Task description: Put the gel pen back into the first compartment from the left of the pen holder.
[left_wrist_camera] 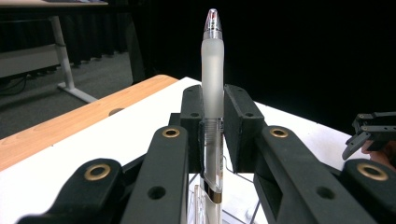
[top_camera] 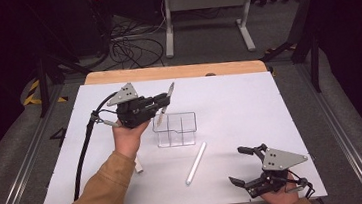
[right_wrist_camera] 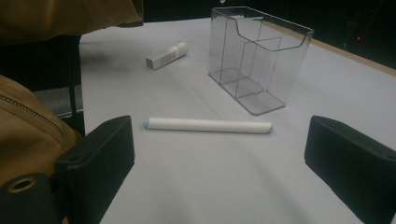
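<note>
Left gripper view shows the pen (left_wrist_camera: 212, 79) upright, pinched between the pads of the left gripper (left_wrist_camera: 213, 126), which hovers above the clear organizer (top_camera: 175, 129) in the high view. A white tube (top_camera: 195, 163) lies near the organizer, a small white stick (right_wrist_camera: 166, 55) farther off. Toward the near edge of the surface (top_camera: 249, 100), the right gripper (top_camera: 244, 166) is spread wide, holding nothing, with bare room around it.

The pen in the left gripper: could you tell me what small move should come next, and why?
Probably lower it straight down. The left gripper clamps the pen over the clear organizer, whose compartments look empty, and the pen's lower end appears to hang at its rim.
</note>
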Available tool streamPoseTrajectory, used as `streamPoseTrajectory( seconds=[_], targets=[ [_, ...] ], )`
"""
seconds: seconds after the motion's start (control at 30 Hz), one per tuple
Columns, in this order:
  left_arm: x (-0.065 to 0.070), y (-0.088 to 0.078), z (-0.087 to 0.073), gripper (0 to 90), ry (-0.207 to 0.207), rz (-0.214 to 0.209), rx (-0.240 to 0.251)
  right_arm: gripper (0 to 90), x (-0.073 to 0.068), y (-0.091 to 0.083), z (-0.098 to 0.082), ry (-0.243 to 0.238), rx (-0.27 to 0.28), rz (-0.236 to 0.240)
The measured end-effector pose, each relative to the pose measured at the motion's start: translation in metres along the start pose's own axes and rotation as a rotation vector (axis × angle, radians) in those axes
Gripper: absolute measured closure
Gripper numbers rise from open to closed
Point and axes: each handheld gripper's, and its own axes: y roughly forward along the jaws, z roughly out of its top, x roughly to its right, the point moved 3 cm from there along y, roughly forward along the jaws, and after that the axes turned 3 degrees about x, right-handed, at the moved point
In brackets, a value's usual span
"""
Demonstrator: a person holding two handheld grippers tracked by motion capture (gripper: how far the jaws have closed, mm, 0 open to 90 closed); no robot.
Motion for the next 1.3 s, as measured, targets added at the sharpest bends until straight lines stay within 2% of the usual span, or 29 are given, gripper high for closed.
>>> streamPoseTrajectory(
  seconds=[0.37, 0.4, 0.43, 0.47, 0.5, 0.7, 0.8, 0.93, 1.07, 1.13, 1.3],
  targets=[
    [-0.004, 0.002, -0.008, 77.7, 0.007, 0.007, -0.041, 9.3, 0.000, 0.000, 0.000, -0.003, 0.004, 0.000],
    [-0.004, 0.002, -0.008, 70.2, 0.006, 0.008, -0.027, 9.3, 0.000, 0.000, 0.000, -0.003, 0.004, 0.000],
    [-0.004, 0.001, -0.007, 55.9, 0.002, 0.005, -0.022, 9.3, 0.000, 0.000, 0.000, -0.002, 0.004, 0.000],
    [-0.003, 0.000, -0.007, 50.2, 0.000, -0.001, -0.023, 9.3, 0.000, 0.000, 0.000, -0.003, 0.004, 0.000],
    [-0.002, -0.001, -0.006, 49.4, 0.002, -0.008, -0.023, 9.3, 0.000, 0.000, 0.000, -0.003, 0.004, 0.000],
    [0.006, -0.011, -0.002, 30.5, 0.011, 0.015, -0.042, 8.8, 0.000, 0.000, 0.000, -0.004, 0.005, -0.004],
    [0.012, -0.014, 0.001, 19.7, 0.019, 0.037, -0.058, 8.2, 0.000, -0.001, 0.000, -0.002, 0.007, -0.007],
    [0.021, -0.020, 0.001, 13.6, 0.033, 0.041, -0.067, 6.9, 0.000, -0.001, 0.001, -0.003, 0.011, -0.013],
    [0.027, -0.027, 0.000, 10.6, 0.003, 0.023, -0.063, 5.6, 0.001, -0.001, 0.000, 0.001, 0.013, -0.021],
    [0.028, -0.029, 0.000, 9.0, -0.003, 0.028, -0.067, 5.6, 0.001, -0.001, 0.000, 0.001, 0.012, -0.021],
    [0.034, -0.034, 0.001, 6.1, 0.011, 0.031, -0.067, 5.6, 0.001, 0.000, 0.001, 0.005, 0.017, -0.019]
  ],
)
